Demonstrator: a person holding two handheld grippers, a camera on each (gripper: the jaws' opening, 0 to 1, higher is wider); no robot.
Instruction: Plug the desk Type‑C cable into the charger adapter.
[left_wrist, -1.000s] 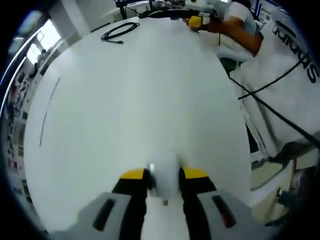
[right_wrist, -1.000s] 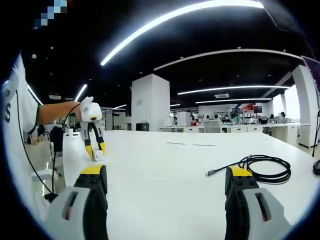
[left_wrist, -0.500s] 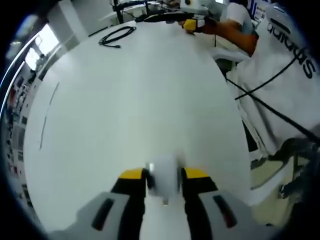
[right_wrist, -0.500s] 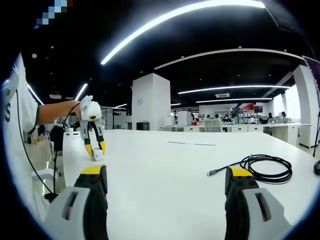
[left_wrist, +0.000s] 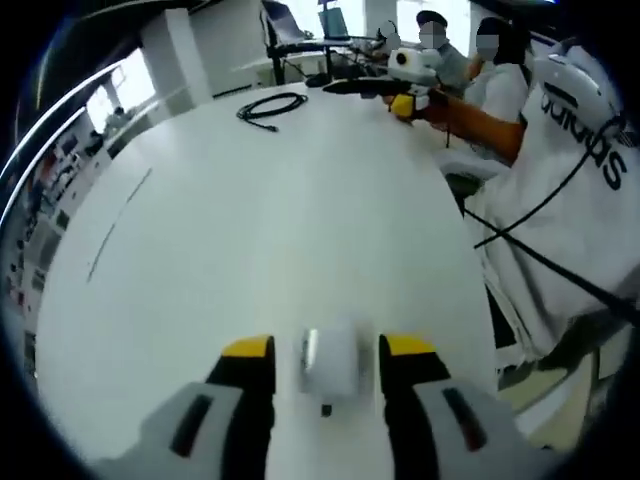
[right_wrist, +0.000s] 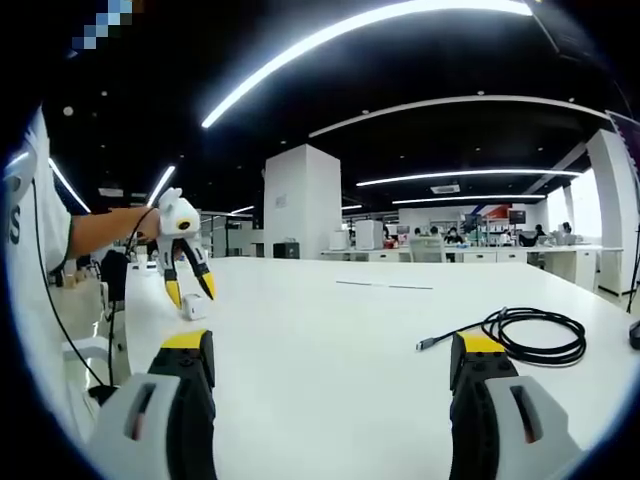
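The white charger adapter (left_wrist: 330, 362) rests on the white desk (left_wrist: 260, 220), between the yellow tips of my left gripper (left_wrist: 328, 392), which is open with a gap on each side. In the right gripper view the left gripper (right_wrist: 187, 288) hangs open just above the adapter (right_wrist: 190, 308). The black Type-C cable (left_wrist: 275, 105) lies coiled at the desk's far end. That cable (right_wrist: 530, 335) sits just beyond my right gripper (right_wrist: 330, 360), which is open and holds nothing. The right gripper (left_wrist: 408, 78) also shows far off, held by a person's hand.
A person in a white shirt (left_wrist: 570, 180) stands along the desk's right edge, with black wires (left_wrist: 540, 220) trailing across the shirt. Monitors and seated people (left_wrist: 470, 40) are beyond the desk. A thin dark seam (left_wrist: 115, 225) runs across the desktop.
My left gripper has opened and let go of the adapter, which now rests free on the desk. The left gripper has lifted slightly. The right gripper has held still.
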